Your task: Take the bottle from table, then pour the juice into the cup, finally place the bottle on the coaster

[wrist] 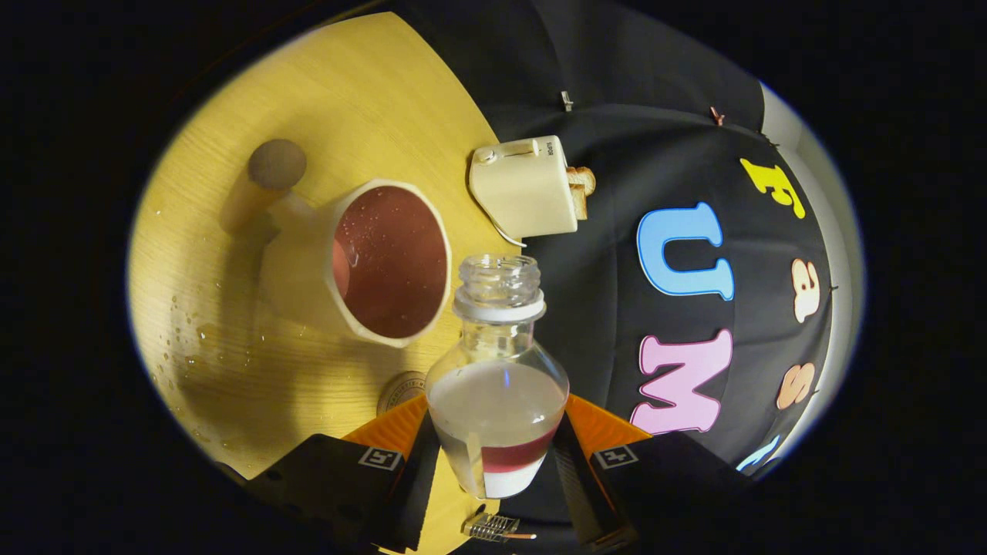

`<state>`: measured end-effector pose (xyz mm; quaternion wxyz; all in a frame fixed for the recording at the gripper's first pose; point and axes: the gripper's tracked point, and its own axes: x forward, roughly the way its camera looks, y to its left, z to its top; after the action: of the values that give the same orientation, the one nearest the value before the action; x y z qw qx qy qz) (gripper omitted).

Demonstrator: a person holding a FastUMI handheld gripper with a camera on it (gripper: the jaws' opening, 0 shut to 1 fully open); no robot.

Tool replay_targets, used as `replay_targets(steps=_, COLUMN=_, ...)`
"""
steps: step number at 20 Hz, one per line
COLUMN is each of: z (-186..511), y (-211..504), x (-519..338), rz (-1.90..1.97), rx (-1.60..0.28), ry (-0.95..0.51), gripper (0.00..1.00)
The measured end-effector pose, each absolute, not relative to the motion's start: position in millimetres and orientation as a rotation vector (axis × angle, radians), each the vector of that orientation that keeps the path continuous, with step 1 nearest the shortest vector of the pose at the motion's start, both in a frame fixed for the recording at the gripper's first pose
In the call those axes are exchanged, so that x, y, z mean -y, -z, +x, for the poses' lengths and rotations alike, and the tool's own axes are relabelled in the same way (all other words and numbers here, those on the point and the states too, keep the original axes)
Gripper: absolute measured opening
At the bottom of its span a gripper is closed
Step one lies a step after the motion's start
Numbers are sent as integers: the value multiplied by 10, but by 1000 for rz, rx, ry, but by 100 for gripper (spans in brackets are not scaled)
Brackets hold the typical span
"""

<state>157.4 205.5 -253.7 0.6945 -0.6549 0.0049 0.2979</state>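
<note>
Here the gripper (497, 455) has its two fingers closed against the sides of the bottle (497, 393), one on each flank of its lower body, so the bottle sits clamped between them. The bottle is clear, open at the top with no cap on its threaded neck, and a pale ring sits just below the threads. Cloudy liquid fills roughly its lower half, and a band of red and white label wraps the part nearest the fingers. The whole scene appears tilted, with the bottle's mouth pointing away from the fingers toward the far side of the table (362, 100).

Just beyond the bottle's mouth and a little to its left is the cup (370, 258), a pale mug with a dark reddish inside, its rim close to the bottle's neck but not touching it. Small droplets cling to the cup's inner wall, and more drops are scattered on the yellow wooden table beside it. A round brown coaster (276, 163) lies farther off, past the cup. A second small round disc (402, 390) peeks out on the table next to the left finger. A cream toaster (524, 189) with slices of bread (580, 189) in it stands near the table's edge, beyond the bottle's mouth, against the black cloth wall (617, 154).
</note>
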Motion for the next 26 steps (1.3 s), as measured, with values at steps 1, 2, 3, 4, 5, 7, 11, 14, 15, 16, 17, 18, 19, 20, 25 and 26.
replay_targets(steps=1, z=1569, y=2560, x=-2052, rz=-1480, rx=-12, ry=-671, gripper=75)
replay_targets(steps=2, z=1583, y=2587, x=-2069, rz=-1502, rx=-6, ry=-680, gripper=75)
replay_targets(steps=3, z=1587, y=2590, x=-2075, rz=-1530, rx=9, ry=-686, gripper=74)
replay_targets(steps=4, z=1598, y=2584, x=-2077, rz=-1560, rx=25, ry=-691, gripper=74)
replay_targets(steps=5, z=1606, y=2573, x=-2075, rz=-1586, rx=41, ry=-697, gripper=74)
replay_targets(steps=7, z=1621, y=2563, x=-2075, rz=-1625, rx=64, ry=-707, gripper=74)
replay_targets(steps=11, z=1646, y=2551, x=-2089, rz=-1669, rx=87, ry=-719, gripper=75)
replay_targets(steps=14, z=1684, y=2533, x=-2088, rz=-1715, rx=114, ry=-728, gripper=75)
replay_targets(steps=15, z=1692, y=2526, x=-2081, rz=-1725, rx=118, ry=-730, gripper=75)
replay_targets(steps=16, z=1699, y=2523, x=-2089, rz=-1735, rx=122, ry=-730, gripper=74)
replay_targets(steps=17, z=1700, y=2515, x=-2089, rz=-1744, rx=130, ry=-731, gripper=74)
replay_targets(steps=18, z=1700, y=2498, x=-2097, rz=-1753, rx=142, ry=-731, gripper=75)
replay_targets(steps=19, z=1707, y=2491, x=-2098, rz=-1762, rx=149, ry=-733, gripper=75)
replay_targets(steps=20, z=1705, y=2490, x=-2104, rz=-1769, rx=155, ry=-736, gripper=74)
replay_targets(steps=25, z=1701, y=2466, x=-2118, rz=-1814, rx=193, ry=-750, gripper=74)
replay_targets(steps=26, z=1716, y=2457, x=-2129, rz=-1825, rx=205, ry=-750, gripper=74)
